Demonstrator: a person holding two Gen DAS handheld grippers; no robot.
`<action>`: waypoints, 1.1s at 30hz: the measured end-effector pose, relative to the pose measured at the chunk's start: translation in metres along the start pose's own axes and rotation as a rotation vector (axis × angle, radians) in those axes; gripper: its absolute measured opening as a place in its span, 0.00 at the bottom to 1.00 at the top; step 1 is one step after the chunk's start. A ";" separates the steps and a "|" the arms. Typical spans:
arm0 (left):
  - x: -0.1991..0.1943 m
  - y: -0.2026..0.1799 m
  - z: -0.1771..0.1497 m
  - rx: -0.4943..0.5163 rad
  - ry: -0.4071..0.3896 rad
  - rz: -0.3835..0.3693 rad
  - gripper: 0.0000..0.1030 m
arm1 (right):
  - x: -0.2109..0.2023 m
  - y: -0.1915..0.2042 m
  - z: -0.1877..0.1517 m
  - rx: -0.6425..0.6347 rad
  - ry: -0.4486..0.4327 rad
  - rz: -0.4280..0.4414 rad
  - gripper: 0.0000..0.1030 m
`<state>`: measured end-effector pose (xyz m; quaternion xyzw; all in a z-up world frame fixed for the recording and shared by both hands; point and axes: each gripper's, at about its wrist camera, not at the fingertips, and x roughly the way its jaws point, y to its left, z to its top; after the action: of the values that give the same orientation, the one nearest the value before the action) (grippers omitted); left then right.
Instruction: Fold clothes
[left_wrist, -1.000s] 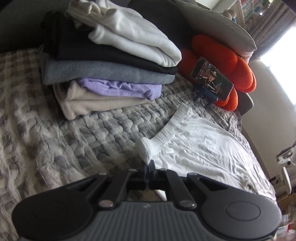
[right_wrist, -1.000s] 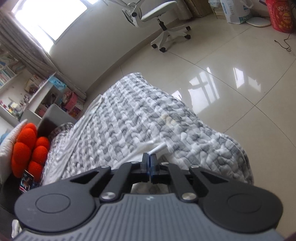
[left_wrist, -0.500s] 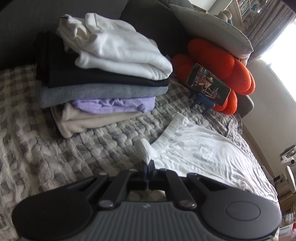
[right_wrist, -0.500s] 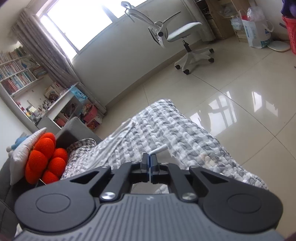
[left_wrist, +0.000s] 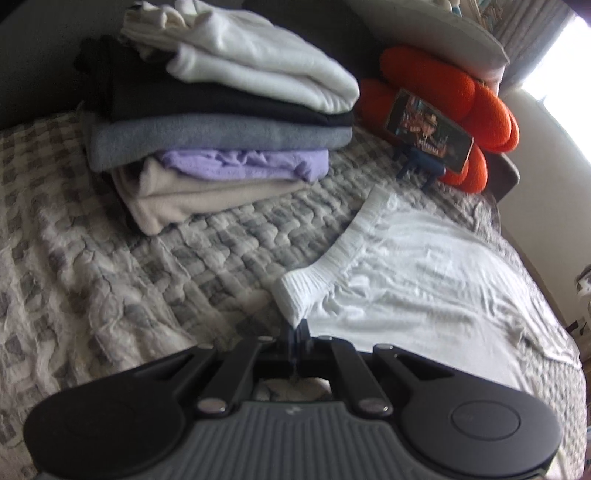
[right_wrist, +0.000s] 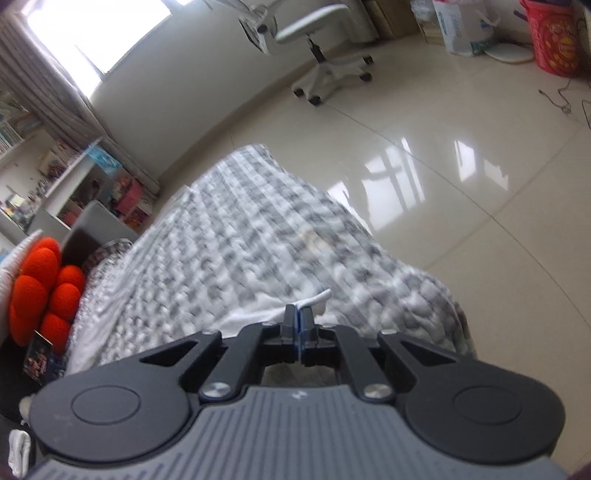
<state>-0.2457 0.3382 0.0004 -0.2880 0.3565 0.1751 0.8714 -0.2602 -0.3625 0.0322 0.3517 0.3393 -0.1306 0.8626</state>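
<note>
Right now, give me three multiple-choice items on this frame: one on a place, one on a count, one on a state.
1. Where is the phone?
A) on the pile
B) propped against the orange cushion
C) on the floor

2. How many garments are in the folded pile?
A) two
B) five
C) eight

3. What is the left gripper doing?
A) standing open
B) shut on the white garment
C) shut on the phone

Answers:
1 B, it leans there on a stand.
2 B, white, black, grey, purple and beige layers show.
3 B, the waistband corner sits in its closed jaws.
</note>
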 end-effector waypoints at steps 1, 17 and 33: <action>0.001 0.001 0.000 0.000 0.002 -0.001 0.01 | 0.004 -0.002 -0.002 0.011 0.011 0.001 0.02; -0.028 0.004 0.015 0.147 -0.007 0.105 0.35 | -0.003 0.006 0.018 -0.145 -0.029 -0.143 0.28; 0.058 -0.164 0.040 0.435 0.021 -0.163 0.46 | 0.132 0.232 -0.011 -0.655 0.119 0.213 0.36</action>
<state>-0.1016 0.2428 0.0439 -0.1232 0.3704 0.0201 0.9204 -0.0609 -0.1862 0.0570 0.0967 0.3743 0.0967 0.9172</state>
